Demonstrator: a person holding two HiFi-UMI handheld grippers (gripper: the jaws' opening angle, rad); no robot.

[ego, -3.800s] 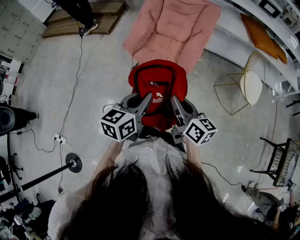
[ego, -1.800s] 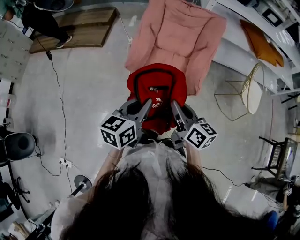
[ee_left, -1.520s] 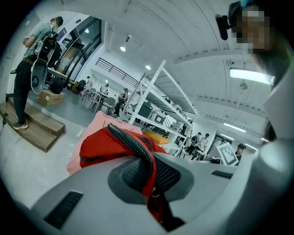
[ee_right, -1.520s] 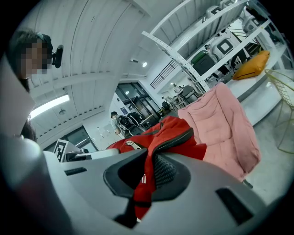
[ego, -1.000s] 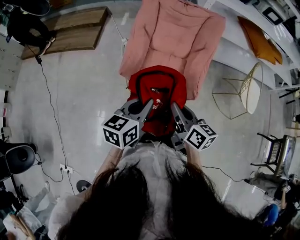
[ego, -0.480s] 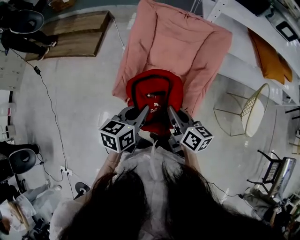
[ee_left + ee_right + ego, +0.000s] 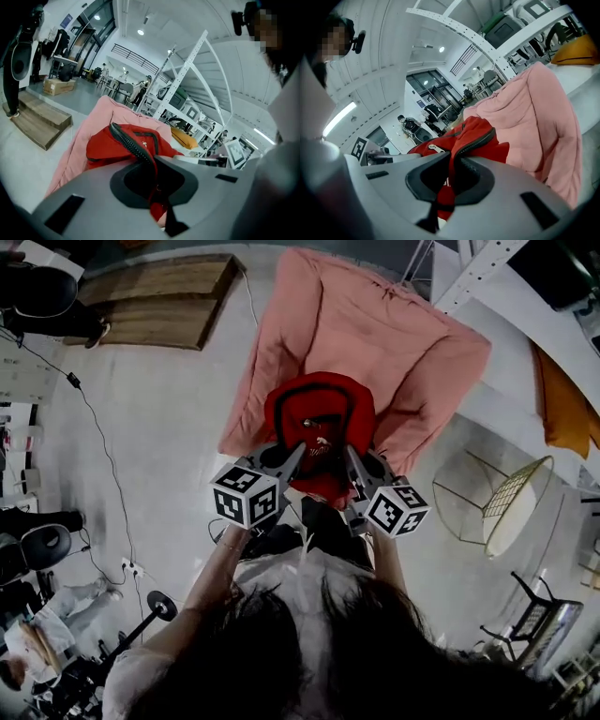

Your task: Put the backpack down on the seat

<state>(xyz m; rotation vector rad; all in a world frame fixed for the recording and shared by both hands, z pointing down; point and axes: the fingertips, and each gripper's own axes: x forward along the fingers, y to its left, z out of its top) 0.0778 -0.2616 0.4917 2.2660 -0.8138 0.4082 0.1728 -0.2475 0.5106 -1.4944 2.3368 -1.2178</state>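
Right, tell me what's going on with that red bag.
A person holds a two-jaw gripper in each hand. The left gripper and the right gripper are each clamped shut on the red fabric backpack, pinching its material by the black zippers. The bag hangs over the front of the pink padded lounge chair. Whether it rests on the seat cannot be told; neither gripper has let go.

Red cloth backpack (image 7: pixel 319 418), pink quilted seat (image 7: pixel 375 329)
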